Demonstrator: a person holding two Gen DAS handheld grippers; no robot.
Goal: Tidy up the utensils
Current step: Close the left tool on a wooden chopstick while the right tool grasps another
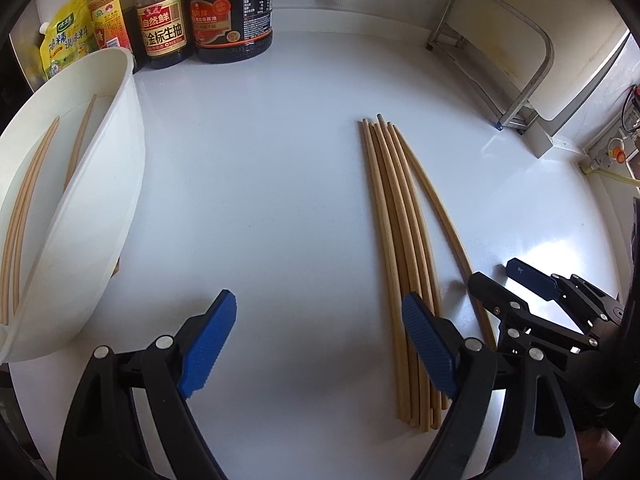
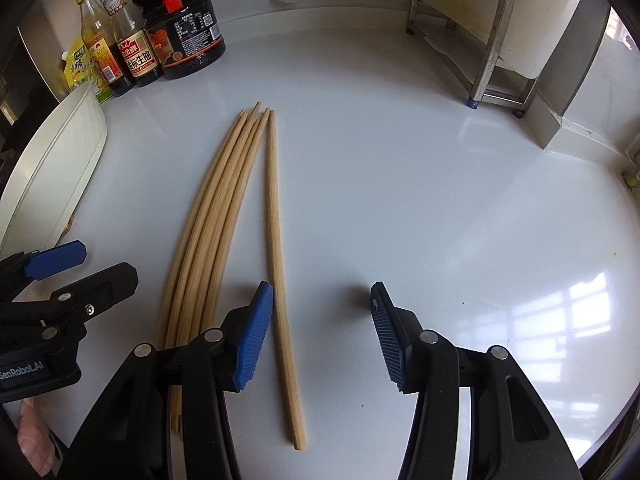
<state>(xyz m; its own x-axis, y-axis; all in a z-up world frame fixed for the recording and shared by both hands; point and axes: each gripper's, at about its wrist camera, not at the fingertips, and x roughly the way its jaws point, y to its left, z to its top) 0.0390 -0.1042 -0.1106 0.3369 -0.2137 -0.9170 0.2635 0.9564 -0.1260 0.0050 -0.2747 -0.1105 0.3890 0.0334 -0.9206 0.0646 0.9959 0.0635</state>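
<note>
On the white table [image 2: 400, 160] a bundle of chopsticks [image 2: 216, 208] lies side by side, tips toward the sauce bottles [image 2: 160, 40] at the back. One loose chopstick [image 2: 276, 248] lies just to the right of the bundle, slightly apart from it. A white tub [image 1: 100, 200] stands at the left, well apart from the bundle, with a few chopsticks already inside [image 1: 24, 208].

The right hand-held gripper [image 2: 320, 332] hangs above the near end of the loose chopstick, its jaws about half open and holding nothing. The stick runs close along the left pad, with plenty of gap to the right pad. The left hand-held gripper [image 1: 320, 344] is spread wide and empty; it sits over bare table, its right finger passing over the near part of the bundle.

The likely next step is a pinch on the loose chopstick, and several things could spoil it:

- The stick is thin, round and lies flat on a glossy table, so closing pads may roll or skid it sideways instead of lifting it.
- The left pad sits close to the bundle, so coming down there could knock the neighbouring sticks or trap two at once.
- A grip near the very end leaves a long stick hanging, and it may tip or swing on the way to the tub.
- The two hand-held grippers are near each other and could collide.
</note>
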